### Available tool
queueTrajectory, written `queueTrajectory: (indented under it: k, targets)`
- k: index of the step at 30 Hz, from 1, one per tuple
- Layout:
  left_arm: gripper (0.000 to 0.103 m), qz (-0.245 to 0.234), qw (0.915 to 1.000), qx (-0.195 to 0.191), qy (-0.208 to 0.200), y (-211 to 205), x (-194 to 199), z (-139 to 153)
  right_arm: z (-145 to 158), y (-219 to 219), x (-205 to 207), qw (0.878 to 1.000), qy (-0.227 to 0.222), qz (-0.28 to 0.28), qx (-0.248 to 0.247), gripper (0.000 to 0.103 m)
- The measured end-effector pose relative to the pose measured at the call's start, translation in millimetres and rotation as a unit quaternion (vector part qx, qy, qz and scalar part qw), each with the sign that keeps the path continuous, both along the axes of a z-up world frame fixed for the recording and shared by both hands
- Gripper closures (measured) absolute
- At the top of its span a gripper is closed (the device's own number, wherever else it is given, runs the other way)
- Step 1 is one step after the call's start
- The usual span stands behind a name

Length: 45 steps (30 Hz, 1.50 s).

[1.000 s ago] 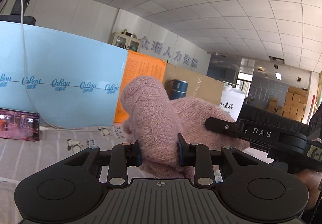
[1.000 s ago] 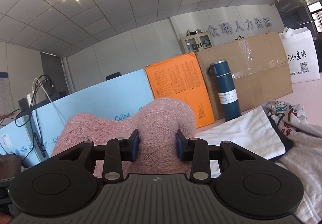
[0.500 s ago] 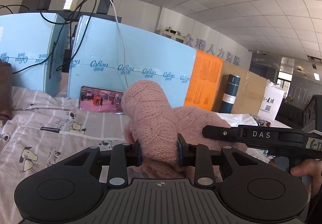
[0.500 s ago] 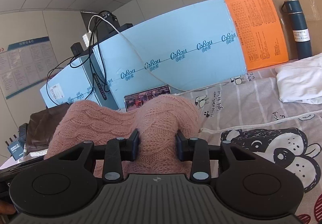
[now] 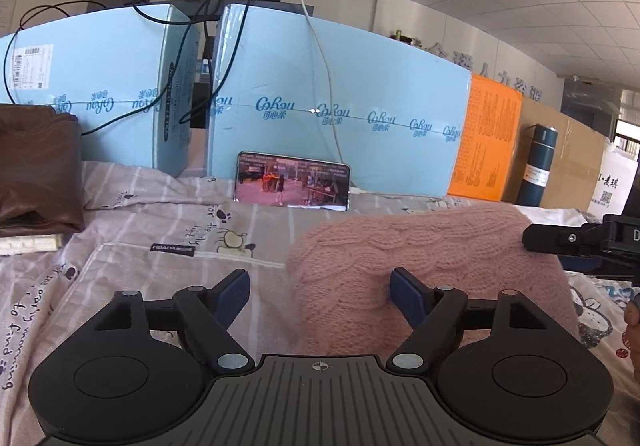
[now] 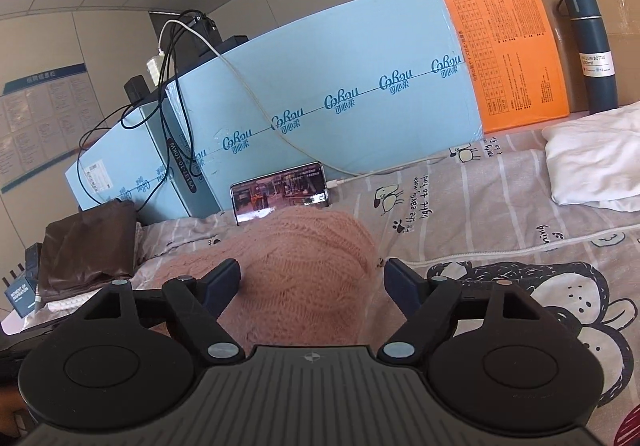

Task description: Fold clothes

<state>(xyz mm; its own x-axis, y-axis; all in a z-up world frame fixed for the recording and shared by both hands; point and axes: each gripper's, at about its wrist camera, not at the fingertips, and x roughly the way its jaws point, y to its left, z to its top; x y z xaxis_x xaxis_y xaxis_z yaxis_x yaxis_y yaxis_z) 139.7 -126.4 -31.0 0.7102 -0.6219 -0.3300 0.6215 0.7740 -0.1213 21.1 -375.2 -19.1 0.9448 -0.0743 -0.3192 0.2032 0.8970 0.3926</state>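
While the pink knitted sweater (image 5: 432, 258) lies bunched on the patterned bed sheet (image 5: 132, 230), both tools have just been opening their jaws and now stand released. The left hand-held gripper (image 5: 320, 286) has cloth only by its right pad; the bundle stretches rightward toward the right hand-held gripper (image 6: 312, 278), which straddles its other end, untouched. Either hand looks equally near for regrasping.

Pink cable-knit sweater (image 5: 420, 258) on striped, cartoon-printed grey-pink sheet (image 5: 168, 230); light-blue boxes (image 5: 360, 93)
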Motion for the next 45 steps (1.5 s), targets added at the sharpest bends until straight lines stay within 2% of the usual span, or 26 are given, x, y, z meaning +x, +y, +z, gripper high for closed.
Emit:
queueTrajectory:
  k: [4, 7, 9, 11, 13, 16, 20, 22, 25, 26, 27, 30, 32, 34, 36, 39, 41, 45]
  targets:
    - [0.016, 0.017, 0.9993, 0.001, -0.034, 3.6, -9.1, 6.5, -4.5, -24.3, -6.1, 0.998, -0.018, -0.024, 0.051, 0.020]
    - [0.008, -0.022, 0.9978, 0.014, -0.061, -2.9, -25.0, 10.8, -16.1, -36.4, -6.7, 0.996, -0.017, -0.028, 0.085, 0.020]
    - [0.005, -0.035, 0.9969, 0.034, -0.061, -8.9, -27.9, 9.1, -21.8, -40.9, -6.3, 0.994, -0.020, -0.017, 0.106, 0.020]
    - [0.005, -0.009, 0.9989, 0.034, -0.030, -9.8, -16.6, 4.3, -24.8, -43.0, -6.8, 0.992, -0.024, -0.005, 0.121, 0.020]
    - [0.005, 0.019, 0.9996, 0.011, 0.020, -4.9, 2.2, -0.9, -25.8, -42.1, -6.7, 0.991, -0.029, 0.011, 0.129, 0.020]
    - [0.005, 0.015, 0.9936, -0.017, 0.110, -0.1, 27.7, -11.2, -24.7, -37.4, -5.9, 0.992, -0.030, 0.027, 0.123, 0.019]
    - [0.008, -0.041, 0.9820, -0.051, 0.177, -2.2, 30.7, -24.3, -22.8, -30.6, -8.7, 0.994, -0.035, 0.025, 0.100, 0.019]
    - [0.013, -0.053, 0.9786, -0.075, 0.184, -0.7, 27.1, -22.5, -18.9, -23.7, -14.3, 0.996, -0.053, 0.016, 0.067, 0.019]
    - [0.013, -0.079, 0.9655, -0.141, 0.204, 8.0, 24.1, -15.7, -11.1, -4.0, -29.0, 0.993, -0.112, 0.020, -0.013, 0.019]
    - [0.013, -0.085, 0.9605, -0.164, 0.208, 12.0, 24.0, -11.8, -9.4, 5.0, -33.4, 0.990, -0.132, 0.037, -0.045, 0.016]
    - [0.013, -0.085, 0.9604, -0.171, 0.203, 14.7, 23.0, -9.0, -7.9, 15.4, -35.8, 0.985, -0.144, 0.069, -0.074, 0.016]
    - [0.012, -0.078, 0.9613, -0.188, 0.186, 23.2, 19.9, -1.0, -3.0, 49.4, -24.7, 0.970, -0.100, 0.188, -0.116, 0.016]
    - [0.012, -0.041, 0.9690, -0.179, 0.165, 30.7, 18.9, 1.8, -0.1, 79.9, -11.4, 0.960, -0.059, 0.224, -0.157, 0.015]
    - [0.012, -0.016, 0.9690, -0.187, 0.161, 41.1, 20.0, 1.9, 2.6, 109.8, 7.4, 0.957, -0.013, 0.224, -0.185, 0.015]
    - [0.012, 0.000, 0.9672, -0.196, 0.162, 52.3, 20.3, 1.0, 0.1, 131.8, 27.4, 0.955, 0.021, 0.227, -0.188, 0.014]
    - [0.010, 0.034, 0.9714, -0.183, 0.148, 67.5, 20.2, 0.3, -12.8, 155.4, 51.8, 0.948, 0.062, 0.239, -0.198, 0.001]
    - [0.010, 0.059, 0.9733, -0.172, 0.140, 77.3, 21.9, 0.3, -19.0, 163.6, 63.6, 0.947, 0.085, 0.238, -0.197, 0.000]
    - [0.009, 0.087, 0.9685, -0.189, 0.136, 95.2, 29.6, 2.0, -28.2, 154.8, 72.1, 0.955, 0.106, 0.179, -0.213, 0.004]
